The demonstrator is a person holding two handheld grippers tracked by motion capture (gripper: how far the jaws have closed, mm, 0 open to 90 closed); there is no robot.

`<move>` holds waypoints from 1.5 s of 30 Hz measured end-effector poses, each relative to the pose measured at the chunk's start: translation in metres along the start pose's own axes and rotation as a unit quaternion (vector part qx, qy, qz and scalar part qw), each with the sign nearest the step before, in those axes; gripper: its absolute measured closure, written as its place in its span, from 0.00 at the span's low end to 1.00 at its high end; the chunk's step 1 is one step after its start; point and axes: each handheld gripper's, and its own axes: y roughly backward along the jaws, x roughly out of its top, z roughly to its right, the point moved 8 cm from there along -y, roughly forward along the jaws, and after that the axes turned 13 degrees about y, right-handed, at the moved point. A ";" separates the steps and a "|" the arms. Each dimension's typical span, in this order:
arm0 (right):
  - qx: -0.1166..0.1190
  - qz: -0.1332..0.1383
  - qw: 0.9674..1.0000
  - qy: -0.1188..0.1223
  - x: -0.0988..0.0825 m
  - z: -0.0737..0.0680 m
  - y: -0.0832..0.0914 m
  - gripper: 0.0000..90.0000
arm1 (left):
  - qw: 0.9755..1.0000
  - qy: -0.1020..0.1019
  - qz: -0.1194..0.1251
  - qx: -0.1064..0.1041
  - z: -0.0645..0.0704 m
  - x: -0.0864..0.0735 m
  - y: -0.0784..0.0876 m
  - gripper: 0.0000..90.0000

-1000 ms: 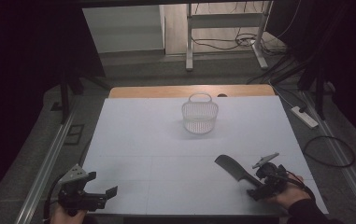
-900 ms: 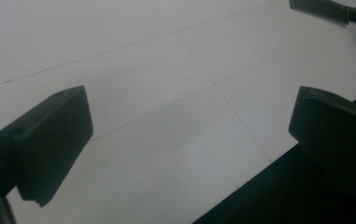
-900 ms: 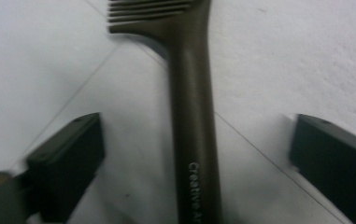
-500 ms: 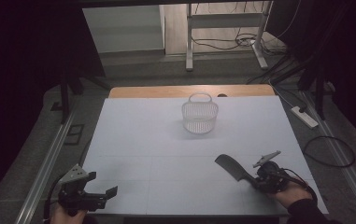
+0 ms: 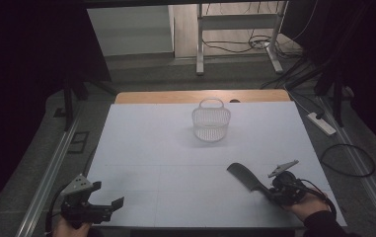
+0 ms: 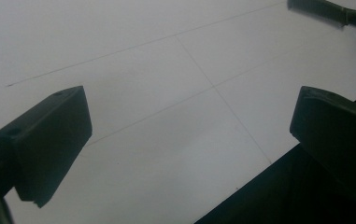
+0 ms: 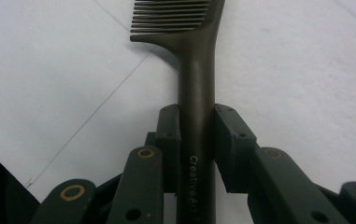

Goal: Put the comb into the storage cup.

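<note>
Your right tool point(image 7: 196, 140) has just closed its jaws on the comb point(image 7: 195, 88) handle, near right on the tabletop point(image 5: 166, 148). Your left tool point(image 6: 189, 140) stands open, empty, near left. The basket point(image 5: 211, 123) sits far centre.

The white-topped counter point(image 5: 166, 148) carries 1 wire basket point(image 5: 211, 120) near its far edge and a dark comb point(image 5: 244, 176) toward its near right.

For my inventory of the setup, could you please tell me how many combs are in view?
1. The dark comb lies near the table's front right, its handle gripped in the right claw. Nothing else here looks like a comb.
</note>
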 end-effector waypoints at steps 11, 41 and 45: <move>-0.018 0.025 0.999 0.010 0.005 0.001 0.007 0.80 | 1.000 -0.001 0.011 -0.027 0.006 0.005 0.001 0.00; -0.054 0.134 0.989 0.036 0.025 -0.004 0.038 0.80 | 0.993 -0.035 0.016 -0.114 0.022 0.046 -0.020 0.00; -0.058 0.141 0.988 0.039 0.026 -0.005 0.040 0.80 | 0.992 -0.042 0.008 -0.115 0.026 0.050 -0.026 0.00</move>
